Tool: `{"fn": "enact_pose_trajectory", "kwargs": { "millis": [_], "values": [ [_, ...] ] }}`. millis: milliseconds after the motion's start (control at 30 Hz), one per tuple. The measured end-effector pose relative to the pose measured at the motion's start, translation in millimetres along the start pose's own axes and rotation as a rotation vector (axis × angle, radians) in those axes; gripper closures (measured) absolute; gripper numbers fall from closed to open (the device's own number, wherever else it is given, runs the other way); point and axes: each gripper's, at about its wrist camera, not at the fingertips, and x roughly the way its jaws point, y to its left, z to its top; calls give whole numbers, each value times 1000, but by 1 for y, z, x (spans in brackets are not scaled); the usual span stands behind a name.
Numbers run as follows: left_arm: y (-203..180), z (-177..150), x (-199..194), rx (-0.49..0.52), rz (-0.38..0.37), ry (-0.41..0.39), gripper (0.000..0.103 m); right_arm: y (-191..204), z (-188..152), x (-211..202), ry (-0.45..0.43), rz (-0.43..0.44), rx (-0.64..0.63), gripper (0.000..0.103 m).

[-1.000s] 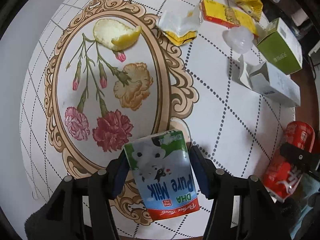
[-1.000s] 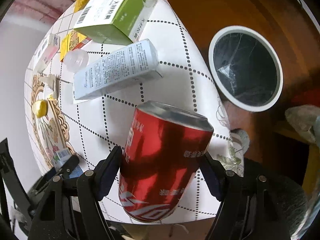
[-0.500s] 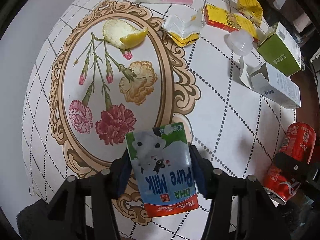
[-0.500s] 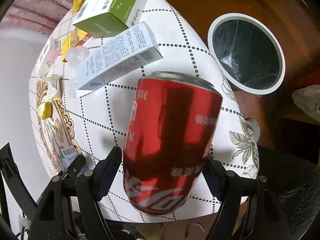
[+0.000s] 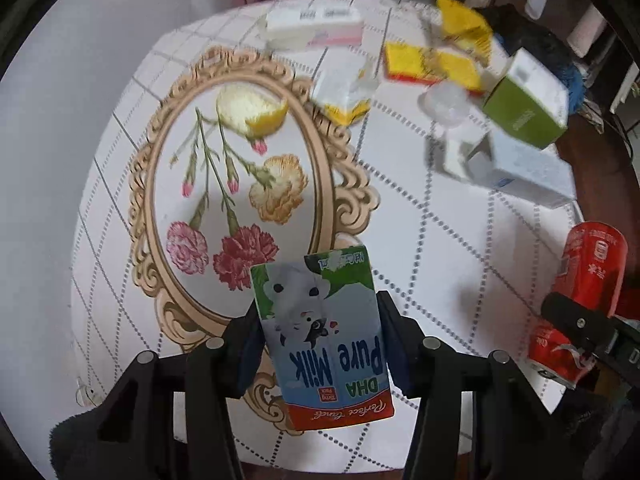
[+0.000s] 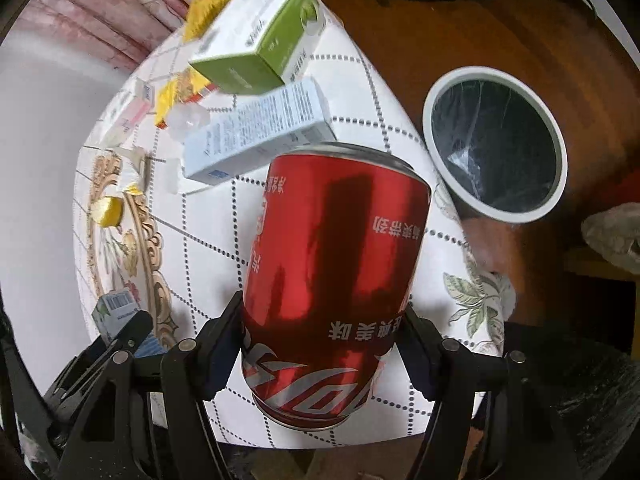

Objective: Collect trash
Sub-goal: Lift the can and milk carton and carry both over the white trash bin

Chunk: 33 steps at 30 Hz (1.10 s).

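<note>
While the left gripper [image 5: 320, 336] was clenched on a milk carton [image 5: 322, 336] above the worktop [image 5: 420, 248], the right gripper [image 6: 324, 340] clasped a red can [image 6: 332, 280] near the worktop's edge. From the can, a white box [image 6: 256, 140] and green box [image 6: 260, 52] lay at eleven o'clock. A white-rimmed bin [image 6: 496, 144] with a black liner stood on the floor at two o'clock.
</note>
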Motion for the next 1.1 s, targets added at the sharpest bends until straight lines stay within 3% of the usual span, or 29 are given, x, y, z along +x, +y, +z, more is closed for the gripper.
{"fn": "enact_pose_trajectory", "kwargs": {
  "millis": [300, 500, 733, 933, 1100],
  "values": [
    [-48, 5, -94, 65, -56, -162, 54, -37, 5, -73, -160, 66, -28, 32],
    [-105, 29, -112, 148, -163, -222, 54, -95, 24, -129, -267, 69, -25, 32],
    [-218, 55, -59, 224, -306, -123, 54, -192, 68, -128, -254, -38, 24, 32],
    [-293, 84, 24, 240, -368, 33, 54, -272, 113, -65, -136, -50, 106, 32],
    [-331, 105, 76, 256, -363, 136, 53, -298, 139, -16, -85, -32, 140, 32]
  ]
}}
